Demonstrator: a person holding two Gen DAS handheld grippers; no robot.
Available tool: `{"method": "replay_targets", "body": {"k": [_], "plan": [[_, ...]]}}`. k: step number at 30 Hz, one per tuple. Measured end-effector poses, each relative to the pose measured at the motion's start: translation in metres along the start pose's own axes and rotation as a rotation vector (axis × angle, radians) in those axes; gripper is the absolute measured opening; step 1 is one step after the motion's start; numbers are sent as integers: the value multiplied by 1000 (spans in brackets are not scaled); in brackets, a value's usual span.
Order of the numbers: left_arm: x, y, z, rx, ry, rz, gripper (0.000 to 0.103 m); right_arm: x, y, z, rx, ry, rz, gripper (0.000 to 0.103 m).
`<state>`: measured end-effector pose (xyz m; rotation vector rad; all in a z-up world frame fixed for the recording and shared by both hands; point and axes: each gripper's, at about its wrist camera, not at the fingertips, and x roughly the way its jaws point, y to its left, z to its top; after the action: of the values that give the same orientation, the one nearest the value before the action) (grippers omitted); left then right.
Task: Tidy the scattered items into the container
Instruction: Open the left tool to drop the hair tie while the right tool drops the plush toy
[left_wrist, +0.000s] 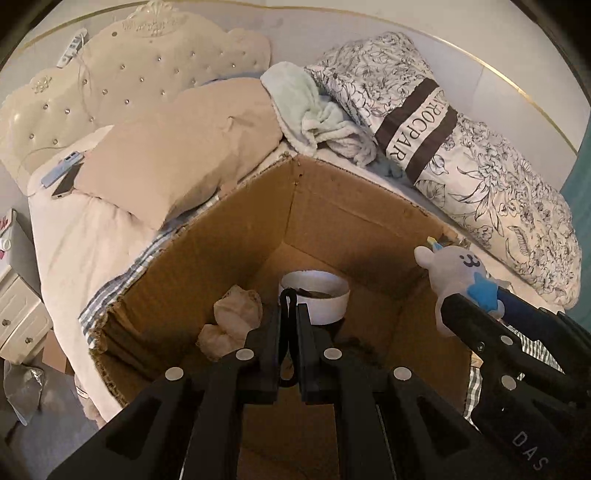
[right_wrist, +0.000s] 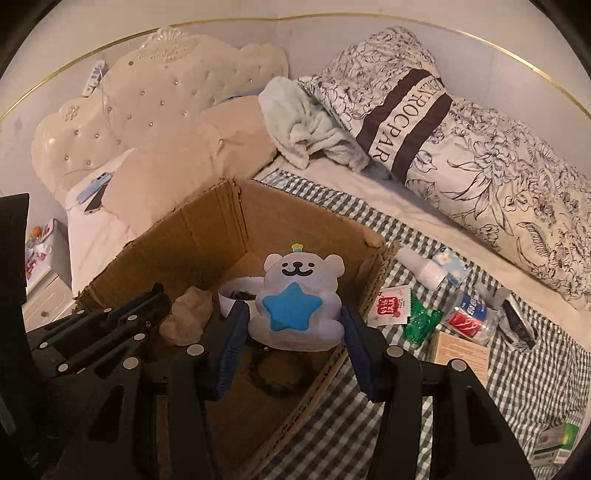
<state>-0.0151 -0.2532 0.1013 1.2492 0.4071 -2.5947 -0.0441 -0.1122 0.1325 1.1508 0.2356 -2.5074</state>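
Note:
An open cardboard box (left_wrist: 207, 240) (right_wrist: 214, 229) stands on the bed. On its floor lie a white round bowl-like item (left_wrist: 328, 299) (right_wrist: 231, 295) and a crumpled beige wad (left_wrist: 236, 314) (right_wrist: 188, 317). My left gripper (left_wrist: 290, 310) (right_wrist: 157, 291) hangs over the box, shut on a thin black cord loop (left_wrist: 287, 297). My right gripper (right_wrist: 295, 328) (left_wrist: 480, 301) is above the box's right side, its blue pads (right_wrist: 236, 332) pressed on a white plush bear (right_wrist: 295, 295) (left_wrist: 454, 262) with a blue star.
On the checked sheet (right_wrist: 369, 424) right of the box lie a white bottle (right_wrist: 424, 271), a red-white packet (right_wrist: 389, 306), a green wrapper (right_wrist: 421, 321), a crushed plastic bottle (right_wrist: 469, 317) and a beige carton (right_wrist: 461, 354). Pillows, a towel and two phones (left_wrist: 64, 175) lie behind.

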Motion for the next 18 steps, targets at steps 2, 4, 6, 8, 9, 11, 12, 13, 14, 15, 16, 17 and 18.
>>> {"method": "replay_targets", "body": {"k": [2, 4, 6, 8, 9, 11, 12, 13, 14, 15, 16, 17, 18], "plan": [[4, 0, 0, 1, 12, 3, 28, 3, -1, 0, 3, 0, 1, 51], [6, 1, -1, -6, 16, 27, 48, 4, 0, 0, 0, -8, -8, 54], [8, 6, 0, -24, 21, 52, 69, 4, -1, 1, 0, -14, -48, 66], [10, 11, 0, -42, 31, 41, 77, 4, -5, 3, 3, -16, -103, 79], [10, 11, 1, -43, 30, 32, 78, 3, -7, 3, 9, -21, -107, 83], [8, 9, 0, -36, 24, 52, 84, 2, -13, 3, 30, -25, -90, 84], [7, 7, 0, -33, 24, 63, 86, 1, -15, 2, 40, -24, -87, 84], [7, 6, 0, -31, 25, 63, 86, 0, -17, 1, 44, -24, -89, 84], [6, 5, -1, -30, 26, 59, 86, -1, -18, 1, 45, -25, -93, 84], [6, 4, -2, -30, 28, 55, 86, -2, -18, 0, 46, -27, -95, 84], [6, 3, -3, -28, 30, 53, 86, -3, -19, -1, 48, -26, -94, 84], [6, 2, -3, -26, 32, 52, 86, -4, -21, -2, 50, -26, -94, 84], [5, 0, -4, -21, 34, 52, 86, -5, -22, -3, 52, -26, -95, 84]]}}
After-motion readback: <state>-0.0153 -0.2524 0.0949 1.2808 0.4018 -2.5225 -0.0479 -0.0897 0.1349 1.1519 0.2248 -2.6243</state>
